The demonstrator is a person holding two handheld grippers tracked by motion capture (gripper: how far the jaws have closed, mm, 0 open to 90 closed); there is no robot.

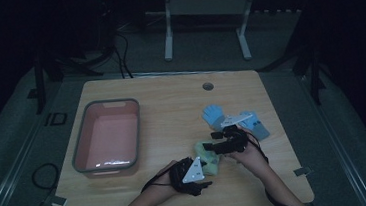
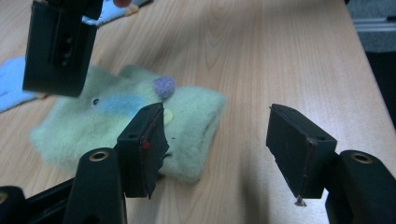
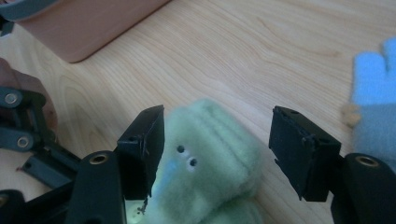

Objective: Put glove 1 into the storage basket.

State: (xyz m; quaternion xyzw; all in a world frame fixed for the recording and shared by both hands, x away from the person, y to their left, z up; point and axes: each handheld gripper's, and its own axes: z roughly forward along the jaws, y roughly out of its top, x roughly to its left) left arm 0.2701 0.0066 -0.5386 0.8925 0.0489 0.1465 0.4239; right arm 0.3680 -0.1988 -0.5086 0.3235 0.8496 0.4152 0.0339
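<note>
Both grippers stand half-open astride the green fleece mitten [image 3: 205, 158] near the table's [image 1: 171, 109] front edge. Left gripper [image 2: 217, 144] straddles only the cuff corner; right gripper [image 3: 217, 149] holds nothing yet. Risk: closing now pinches one layer, and the fleece slips free.

Fuzzy green fleece glove [image 2: 130, 126], matt wooden table [image 2: 280, 56]
</note>
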